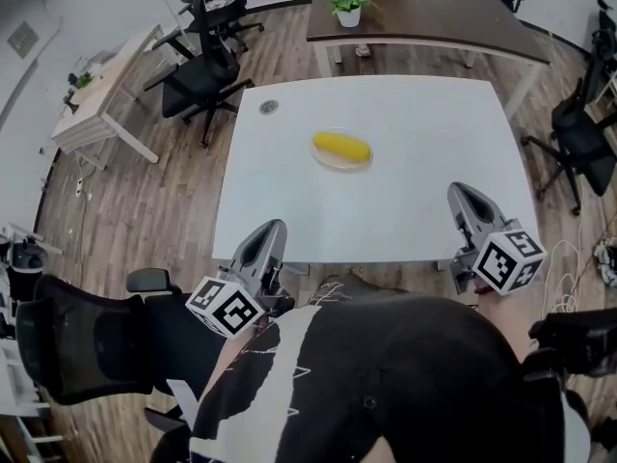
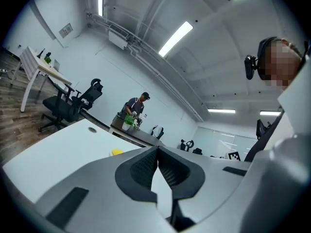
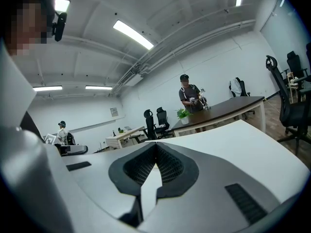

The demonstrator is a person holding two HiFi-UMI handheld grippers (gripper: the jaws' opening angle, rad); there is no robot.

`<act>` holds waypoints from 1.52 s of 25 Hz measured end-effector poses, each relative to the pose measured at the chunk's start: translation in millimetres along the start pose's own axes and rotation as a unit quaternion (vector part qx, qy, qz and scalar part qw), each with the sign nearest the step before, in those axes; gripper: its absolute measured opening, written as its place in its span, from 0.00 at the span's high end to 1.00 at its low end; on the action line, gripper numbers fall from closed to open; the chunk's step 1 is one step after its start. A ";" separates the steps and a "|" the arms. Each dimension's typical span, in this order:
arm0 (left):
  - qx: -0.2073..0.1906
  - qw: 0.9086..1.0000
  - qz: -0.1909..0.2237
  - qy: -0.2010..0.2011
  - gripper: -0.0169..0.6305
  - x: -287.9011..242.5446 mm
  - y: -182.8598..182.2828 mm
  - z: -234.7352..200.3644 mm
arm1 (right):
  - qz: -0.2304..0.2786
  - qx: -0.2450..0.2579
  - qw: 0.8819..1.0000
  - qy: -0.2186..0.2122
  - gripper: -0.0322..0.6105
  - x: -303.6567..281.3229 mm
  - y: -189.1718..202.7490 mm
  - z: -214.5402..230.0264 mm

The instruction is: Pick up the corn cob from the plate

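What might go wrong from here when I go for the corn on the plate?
1. The left gripper and right gripper both have their jaws together and are empty. Unless one opens first, it will likely shove the corn cob rather than grasp it.
2. The cob is rounded and lies on a small shallow plate on the smooth table. A nudge may roll it off or slide the plate.

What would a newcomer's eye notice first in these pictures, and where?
The bright yellow corn cob stands out, lying on a pale round plate near the middle of the square white table. At the table's near edge, the grey left gripper and right gripper point forward, jaws shut and empty.
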State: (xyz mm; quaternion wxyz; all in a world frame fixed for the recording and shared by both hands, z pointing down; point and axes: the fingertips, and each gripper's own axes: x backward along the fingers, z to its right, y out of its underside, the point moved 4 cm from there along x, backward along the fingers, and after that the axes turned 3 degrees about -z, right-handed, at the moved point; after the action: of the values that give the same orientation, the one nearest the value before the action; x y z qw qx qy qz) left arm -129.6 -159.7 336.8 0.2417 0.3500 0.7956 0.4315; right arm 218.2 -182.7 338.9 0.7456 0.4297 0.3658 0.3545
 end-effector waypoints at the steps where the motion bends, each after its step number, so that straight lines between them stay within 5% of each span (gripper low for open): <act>1: -0.002 1.000 -0.001 0.007 0.95 -2.9 0.0 4.2 | -0.001 -0.002 1.000 -0.003 0.93 -0.2 1.8 0.9; 6: -0.034 0.998 -0.022 0.041 0.95 -14.7 1.5 17.7 | -0.007 0.002 1.000 0.004 0.93 -0.8 4.6 0.3; 16: 0.000 0.997 -0.053 0.049 0.95 -36.6 26.3 -1.0 | -0.033 -0.007 0.999 0.014 0.93 -10.2 19.9 10.7; 38: 0.011 0.991 -0.109 0.072 0.95 -123.2 39.9 -41.3 | -0.124 -0.083 0.988 0.032 0.93 -73.9 63.8 59.0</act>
State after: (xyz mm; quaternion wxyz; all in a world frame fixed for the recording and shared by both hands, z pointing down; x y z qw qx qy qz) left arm -65.4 -260.2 402.1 0.2255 0.2321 0.8490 0.4177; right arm 219.1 -243.3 435.5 0.8047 0.3059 0.4092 0.3025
